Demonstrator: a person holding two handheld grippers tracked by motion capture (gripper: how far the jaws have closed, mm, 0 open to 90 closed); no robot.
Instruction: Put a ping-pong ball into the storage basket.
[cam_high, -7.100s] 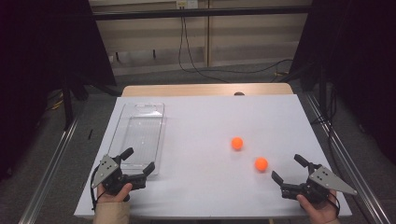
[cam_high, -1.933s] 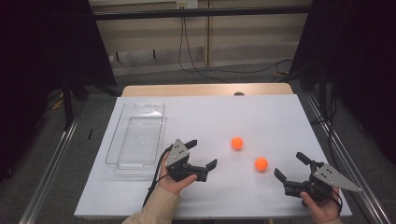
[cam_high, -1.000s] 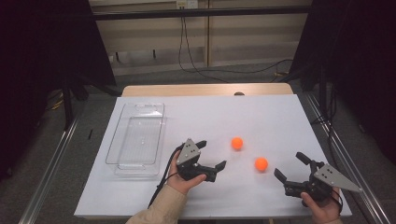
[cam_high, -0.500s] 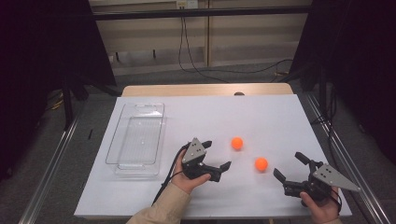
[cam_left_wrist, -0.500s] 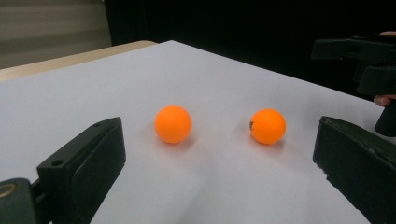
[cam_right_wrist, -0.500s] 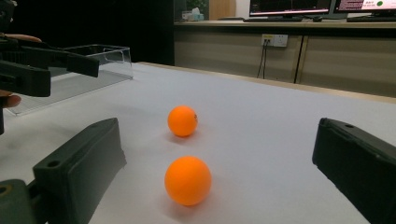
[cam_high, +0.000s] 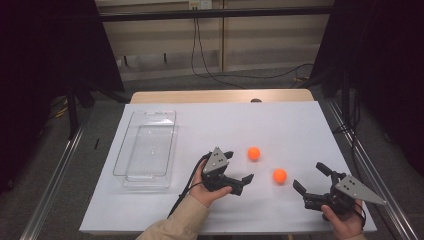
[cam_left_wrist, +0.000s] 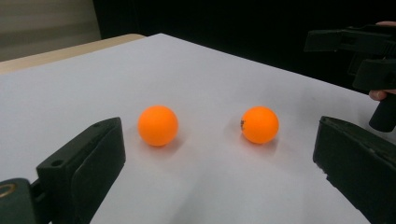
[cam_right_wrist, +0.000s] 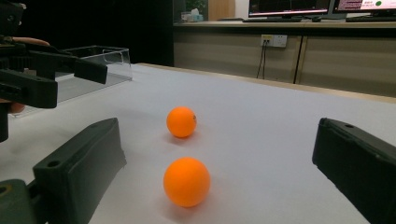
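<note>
Two orange balls, one at eleven o'clock (cam_high: 254, 153) and one at four o'clock (cam_high: 279, 175) of the pair; white table (cam_high: 300, 130); black left gripper (cam_high: 239, 170); black right gripper (cam_high: 311, 179); clear tray (cam_high: 146, 145); beige sleeve (cam_high: 177, 222).

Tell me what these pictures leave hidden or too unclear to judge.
- Small dark mark on the ball, left gripper view: too small to read.
- Clear tray, right gripper view: the left gripper partly covers it.
- Monitors, right gripper view: top edge cuts them off.
</note>
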